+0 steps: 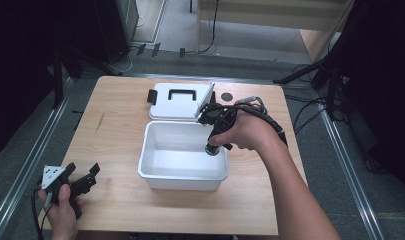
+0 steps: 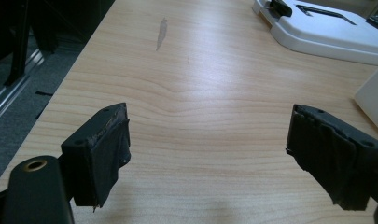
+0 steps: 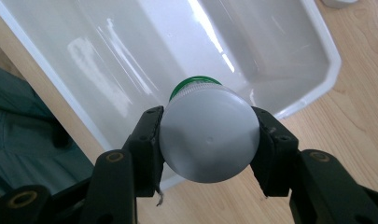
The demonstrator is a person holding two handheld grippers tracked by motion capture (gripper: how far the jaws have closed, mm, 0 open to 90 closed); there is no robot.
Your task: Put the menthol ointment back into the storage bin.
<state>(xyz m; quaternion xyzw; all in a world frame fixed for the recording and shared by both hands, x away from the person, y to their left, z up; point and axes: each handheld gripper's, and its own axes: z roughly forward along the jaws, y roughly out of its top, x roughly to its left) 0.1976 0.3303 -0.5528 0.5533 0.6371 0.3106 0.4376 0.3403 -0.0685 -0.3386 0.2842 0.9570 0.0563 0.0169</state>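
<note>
High view: white bin [image 1: 155,170] sits at frame centre on the wooden table [image 1: 115,135], open top. Its lid [image 1: 177,102], w/ black handle and a black latch at its left end, lies flat just beyond the bin, toward upper centre. Right gripper [image 1: 213,148] is held over the bin's right rim, jaws pointing down, clamped on a small bottle [image 1: 213,150]; from this angle only the bottle's dark green lower part is visible. Left gripper [image 1: 85,180] rests at lower left of frame, well apart from the bin, in the person's left hand [image 1: 60,207].

Right gripper view: adds detail the high view lacks. The bottle [image 3: 209,140] has a grey round cap facing the camera, w/ a green band behind it. Both pads press on the cap's sides, left and right of frame centre. The bin [image 3: 317,60] lies behind it across the upper frame, interior bare and glossy; the bottle hangs at the rim nearest the camera, table visible lower right. Whether the bottle touches the bin: cannot tell.

Left gripper view: jaws stand wide apart at lower left and lower right, bare table [image 2: 200,116] between them, nothing gripped. The lid [image 2: 326,28] shows at upper right; a corner of the bin [image 2: 374,100] at right edge. A grey smear [image 2: 161,33] marks the table at upper centre-left.
</note>
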